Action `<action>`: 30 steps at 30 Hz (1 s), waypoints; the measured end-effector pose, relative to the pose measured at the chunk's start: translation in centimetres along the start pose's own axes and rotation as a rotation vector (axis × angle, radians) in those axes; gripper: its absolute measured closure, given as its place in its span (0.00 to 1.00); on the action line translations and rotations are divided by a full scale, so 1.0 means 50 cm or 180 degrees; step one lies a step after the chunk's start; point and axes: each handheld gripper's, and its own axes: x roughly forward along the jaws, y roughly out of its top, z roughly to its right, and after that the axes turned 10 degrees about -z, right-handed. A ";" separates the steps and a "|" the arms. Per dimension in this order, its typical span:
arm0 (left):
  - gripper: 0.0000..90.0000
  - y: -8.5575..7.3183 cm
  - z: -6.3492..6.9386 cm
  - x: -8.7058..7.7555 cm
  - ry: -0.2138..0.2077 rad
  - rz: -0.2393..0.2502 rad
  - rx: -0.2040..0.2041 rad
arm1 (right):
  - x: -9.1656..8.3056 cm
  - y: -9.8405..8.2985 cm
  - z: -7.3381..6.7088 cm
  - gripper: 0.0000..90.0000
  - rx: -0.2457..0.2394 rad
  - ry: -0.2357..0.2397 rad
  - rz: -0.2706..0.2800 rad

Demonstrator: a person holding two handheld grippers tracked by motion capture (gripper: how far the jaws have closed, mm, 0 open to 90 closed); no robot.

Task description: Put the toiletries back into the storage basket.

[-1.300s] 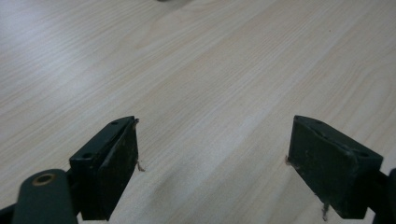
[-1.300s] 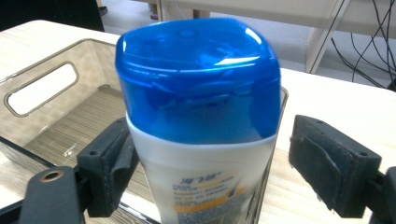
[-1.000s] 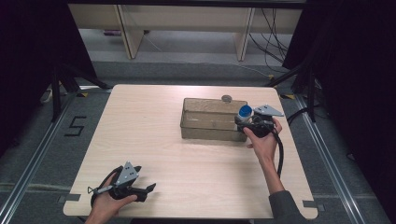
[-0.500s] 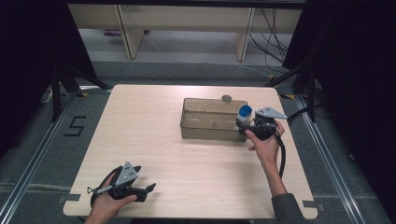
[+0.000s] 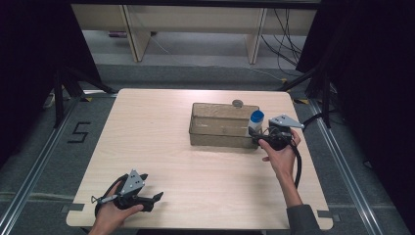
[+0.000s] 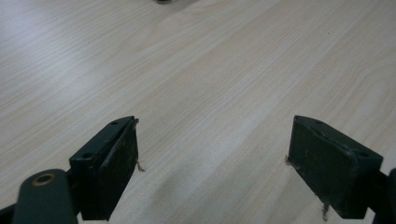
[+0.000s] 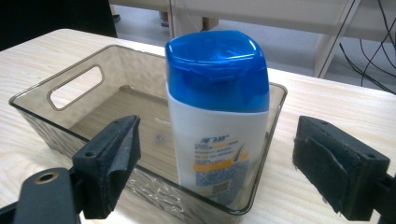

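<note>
**Inspector:** Report the scene, largest item first.

**Operator:** The table (image 5: 205,161) is light wood grain, with dark floor on all sides. On its far right portion sits a translucent smoke-tinted bin (image 5: 220,128), rectangular, with a handle slot cut in one end wall; that slot is plain in my right gripper view (image 7: 74,86).

**Inspector:** Contents of the bin?

**Operator:** One white bottle (image 7: 215,135) with a blue cap (image 7: 218,70), upright in the end of the bin nearest my right hand, close against that end wall. From the high view it stands at the bin's right end (image 5: 255,121). The rest of the bin floor is bare.

**Inspector:** Your right gripper (image 7: 217,163)?

**Operator:** Its jaws are spread wide, one on either side of the bottle and clear of it. Neither pad touches the bottle. It sits just outside the bin's right end, my hand (image 5: 279,149) behind it.

**Inspector:** Left gripper (image 6: 212,158)?

**Operator:** Wide apart as well, gripping nothing, with bare wood between the pads. It lies low at the near left corner of the table (image 5: 157,197), well apart from the bin.

**Inspector:** Anything smaller?

**Operator:** A small round grey object (image 5: 237,103) on the table just behind the bin's far wall. I cannot tell what it is.
</note>
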 end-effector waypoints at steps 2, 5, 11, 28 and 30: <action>0.18 0.000 -0.003 -0.001 -0.0012 -0.0012 0.0049 | -0.003 -0.001 -0.003 0.18 0.0044 0.0054 -0.0017; 0.18 0.000 -0.003 -0.001 -0.0010 -0.0022 0.0057 | -0.008 -0.004 -0.009 0.18 0.0060 -0.0016 0.0019; 0.18 -0.001 -0.003 0.000 0.0004 -0.0012 0.0042 | -0.016 -0.008 -0.018 0.18 0.0017 0.0024 0.0062; 0.18 -0.001 -0.003 0.000 0.0015 -0.0020 0.0044 | -0.037 -0.025 -0.039 0.18 0.0015 0.0173 -0.0002; 0.18 -0.001 -0.002 0.001 -0.0009 0.0002 0.0019 | -0.040 -0.027 -0.041 0.18 -0.0019 0.0177 -0.0018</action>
